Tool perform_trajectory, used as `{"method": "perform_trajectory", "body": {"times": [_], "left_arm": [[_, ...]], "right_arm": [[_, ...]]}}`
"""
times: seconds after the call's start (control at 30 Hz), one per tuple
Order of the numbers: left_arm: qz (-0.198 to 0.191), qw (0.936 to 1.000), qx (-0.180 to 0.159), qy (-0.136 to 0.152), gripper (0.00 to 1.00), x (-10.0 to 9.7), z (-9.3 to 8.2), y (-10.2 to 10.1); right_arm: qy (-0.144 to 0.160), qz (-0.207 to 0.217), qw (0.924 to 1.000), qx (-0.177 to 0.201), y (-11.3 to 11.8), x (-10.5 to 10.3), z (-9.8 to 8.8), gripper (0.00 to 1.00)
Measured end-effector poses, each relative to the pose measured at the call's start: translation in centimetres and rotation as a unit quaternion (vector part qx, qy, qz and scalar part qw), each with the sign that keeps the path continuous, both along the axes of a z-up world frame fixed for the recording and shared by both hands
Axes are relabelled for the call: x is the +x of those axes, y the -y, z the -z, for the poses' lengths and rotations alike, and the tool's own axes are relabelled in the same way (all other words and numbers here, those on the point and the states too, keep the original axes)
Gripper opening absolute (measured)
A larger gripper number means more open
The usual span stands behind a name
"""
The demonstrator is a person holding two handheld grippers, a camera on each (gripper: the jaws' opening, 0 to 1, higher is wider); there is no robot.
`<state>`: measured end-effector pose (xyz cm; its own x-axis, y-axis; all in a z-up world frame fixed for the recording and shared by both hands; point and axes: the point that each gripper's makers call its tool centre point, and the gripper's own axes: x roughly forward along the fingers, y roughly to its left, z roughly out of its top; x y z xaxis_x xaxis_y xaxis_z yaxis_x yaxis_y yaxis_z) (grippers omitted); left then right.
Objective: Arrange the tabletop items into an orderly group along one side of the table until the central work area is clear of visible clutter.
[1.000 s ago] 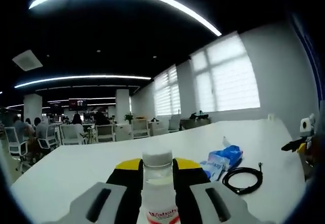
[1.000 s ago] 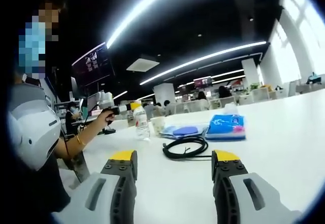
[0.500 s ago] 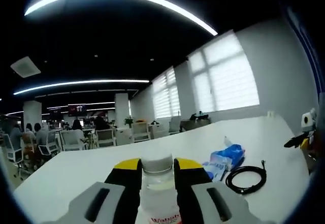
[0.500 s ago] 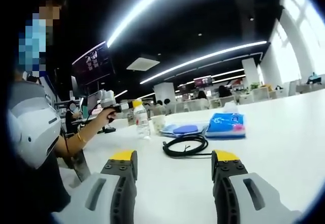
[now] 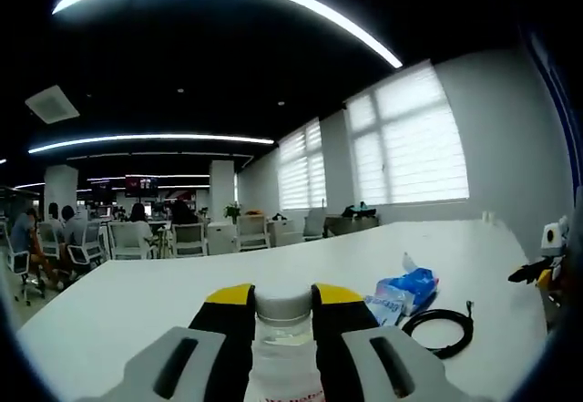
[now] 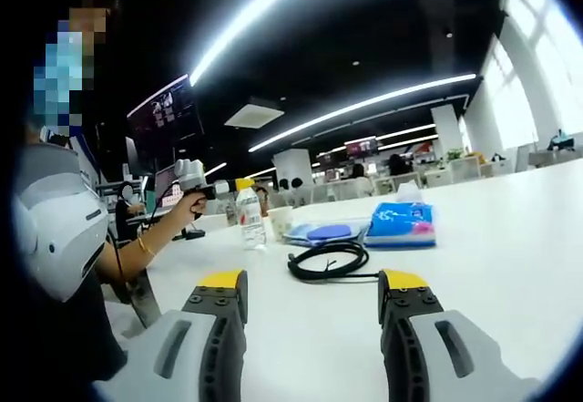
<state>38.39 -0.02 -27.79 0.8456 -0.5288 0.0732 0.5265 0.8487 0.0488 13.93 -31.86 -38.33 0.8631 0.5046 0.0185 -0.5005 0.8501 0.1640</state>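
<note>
The left gripper [image 5: 282, 306] is clamped on an upright water bottle [image 5: 282, 343], its long axis standing vertical between the jaws. Taking the coiled black cable [image 6: 328, 262] as landmark, the bottle [image 6: 250, 220] stands beyond it toward the person's side, near the blue packets [image 6: 401, 224] behind the cable. The right gripper [image 6: 311, 297] holds nothing, jaws wide, the cable straight ahead and nearer to it.
</note>
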Motion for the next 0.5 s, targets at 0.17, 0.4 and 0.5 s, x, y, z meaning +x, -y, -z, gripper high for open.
{"method": "perform_trajectory", "body": {"times": [0.17, 0.4, 0.5], "left_arm": [[0.021, 0.9998, 0.003, -0.001, 0.22, -0.2, -0.1, 0.5], [0.018, 0.9998, 0.007, -0.005, 0.22, 0.5, -0.2, 0.1], [0.015, 0.9998, 0.009, -0.005, 0.21, 0.8, -0.4, -0.3]], "right_arm": [[0.0, 0.009, 1.0, -0.004, 0.6, -0.1, -0.2, 0.55], [0.014, 0.016, 0.9998, -0.005, 1.1, -0.3, -1.3, 0.55], [0.016, 0.013, 0.9997, -0.01, 0.9, -0.4, -1.6, 0.55]]}}
